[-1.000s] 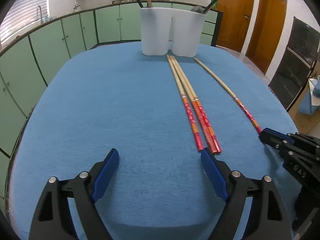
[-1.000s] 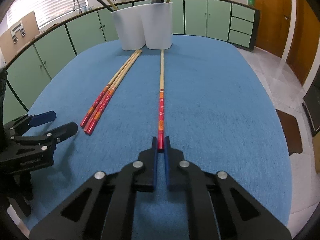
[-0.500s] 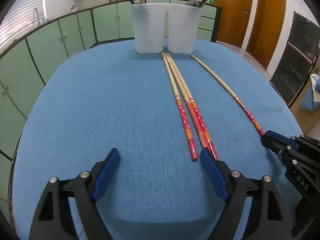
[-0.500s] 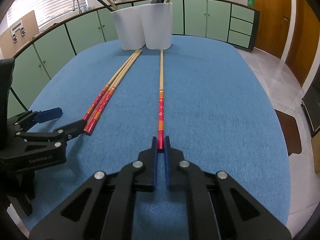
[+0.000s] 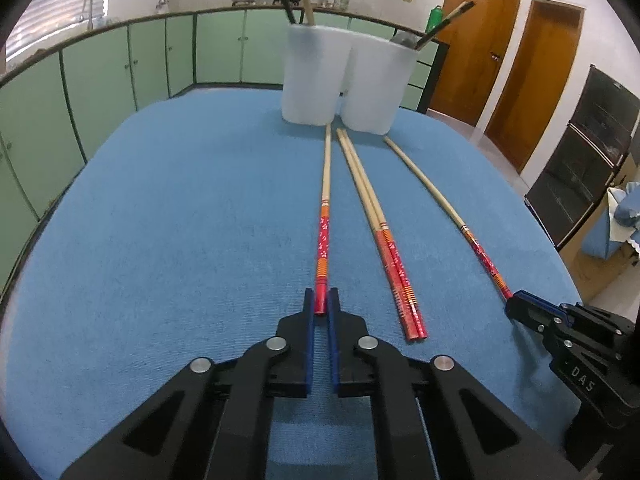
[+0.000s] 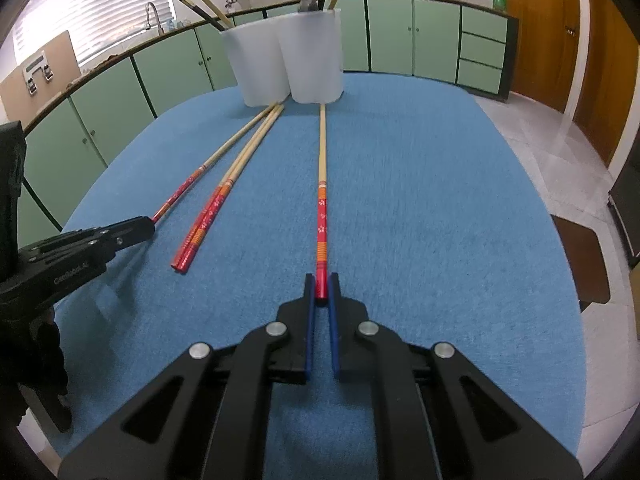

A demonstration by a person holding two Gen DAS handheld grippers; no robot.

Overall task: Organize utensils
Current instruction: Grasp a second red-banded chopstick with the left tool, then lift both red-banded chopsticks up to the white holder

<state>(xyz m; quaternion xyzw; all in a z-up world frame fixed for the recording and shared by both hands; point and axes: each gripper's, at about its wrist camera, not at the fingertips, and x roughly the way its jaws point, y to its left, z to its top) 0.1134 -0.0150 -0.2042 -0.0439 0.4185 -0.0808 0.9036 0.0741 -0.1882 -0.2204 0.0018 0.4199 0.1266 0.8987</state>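
Observation:
Several long bamboo chopsticks with red patterned ends lie on the blue table [image 5: 180, 240], tips toward two white holders [image 5: 312, 76] at the far edge. My left gripper [image 5: 321, 300] is shut on the red end of the leftmost chopstick [image 5: 325, 208]. My right gripper [image 6: 321, 286] is shut on the red end of the rightmost chopstick [image 6: 322, 184], and it shows in the left wrist view [image 5: 520, 304]. A pair of chopsticks [image 5: 380, 232] lies between them. My left gripper also shows in the right wrist view [image 6: 148, 226].
The holders [image 6: 288, 60] contain a few dark and bamboo utensils. Green cabinets [image 5: 120, 72] ring the room behind the table. Wooden doors [image 5: 480, 44] and a dark cabinet [image 5: 588, 160] stand to the right. The table edge curves close on both sides.
My left gripper has closed from wide open onto the leftmost chopstick and pulled it apart from the other two. My right gripper stays shut on its chopstick.

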